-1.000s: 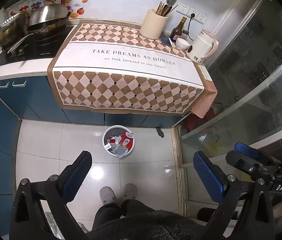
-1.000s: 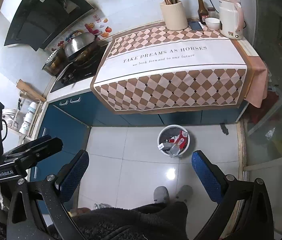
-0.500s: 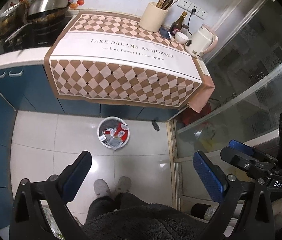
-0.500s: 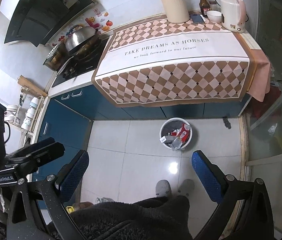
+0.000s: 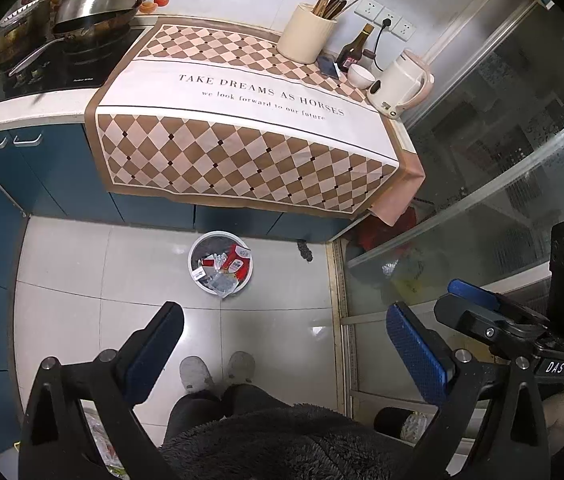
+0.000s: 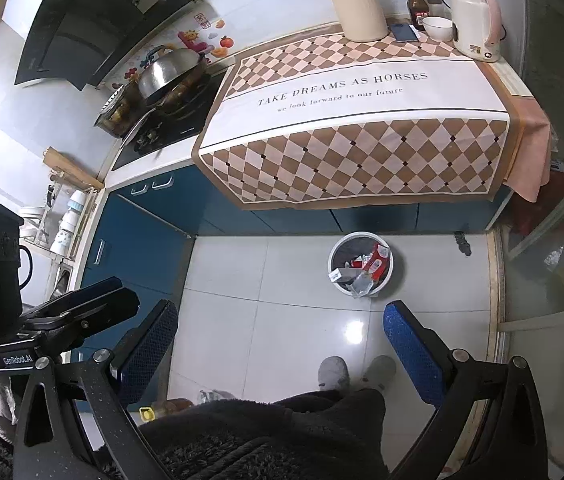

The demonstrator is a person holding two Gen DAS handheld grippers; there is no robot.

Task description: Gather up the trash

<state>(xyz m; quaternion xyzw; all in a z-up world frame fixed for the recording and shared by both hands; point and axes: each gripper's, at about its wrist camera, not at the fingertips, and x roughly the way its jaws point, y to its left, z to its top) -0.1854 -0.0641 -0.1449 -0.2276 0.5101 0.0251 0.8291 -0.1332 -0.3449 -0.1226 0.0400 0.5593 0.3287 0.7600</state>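
- The left gripper (image 5: 282, 340) hung high above the tiled floor (image 5: 81, 280), its jaws spread wide with nothing between them.
- The right gripper (image 6: 279, 338) was held at a similar height, jaws likewise wide apart and empty.
- The white trash bin (image 5: 221, 264) stood on the floor just in front of the blue cabinets (image 5: 53, 176), below the counter edge; red and clear wrappers (image 5: 233, 261) lay inside it.
- A checkered cloth (image 6: 362, 120) covered the counter (image 5: 21, 112) and draped over its front.
- At the counter's back stood a cream utensil holder (image 6: 358, 12), a dark bottle (image 6: 416, 2), a small white bowl (image 6: 438, 28) and a kettle (image 6: 474, 24).
- The person's grey slippers (image 6: 356, 370) were planted on the floor near the bin.
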